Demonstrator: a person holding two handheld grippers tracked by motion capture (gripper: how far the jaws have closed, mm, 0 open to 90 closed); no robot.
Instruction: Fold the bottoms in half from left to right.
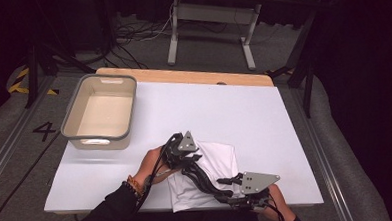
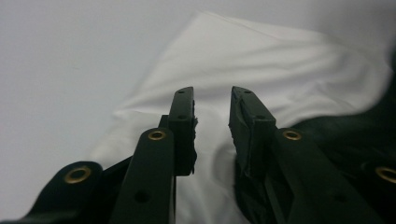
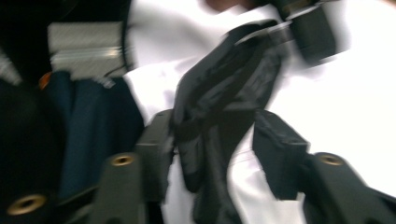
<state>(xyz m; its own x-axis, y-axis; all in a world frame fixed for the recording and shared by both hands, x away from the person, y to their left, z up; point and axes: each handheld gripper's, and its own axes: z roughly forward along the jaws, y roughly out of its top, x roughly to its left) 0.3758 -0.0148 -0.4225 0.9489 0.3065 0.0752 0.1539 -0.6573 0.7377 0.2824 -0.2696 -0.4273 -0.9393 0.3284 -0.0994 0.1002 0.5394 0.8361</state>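
Note:
A folded white cloth [image 1: 217,159] lies at the front middle of the white table [image 1: 244,108]. A crumpled black fabric [image 1: 199,178] runs across it between my two grippers. My left gripper [image 1: 193,153] is over the cloth's left part. In the left gripper view its jaws [image 2: 212,100] stand apart over the white cloth [image 2: 261,56], with the black fabric [image 2: 345,130] off to the right of them. My right gripper [image 1: 226,181] points left from the front edge. In its blurred view the black fabric [image 3: 224,93] hangs between the spread jaws [image 3: 212,135], against the left pad, over the white cloth [image 3: 336,107].
An empty beige bin [image 1: 76,108] with a grey rim stands at the table's back left. A wooden strip [image 1: 182,75] edges the far side. Beyond it stand a desk's white legs [image 1: 173,39] and floor cables. The right half of the table is bare.

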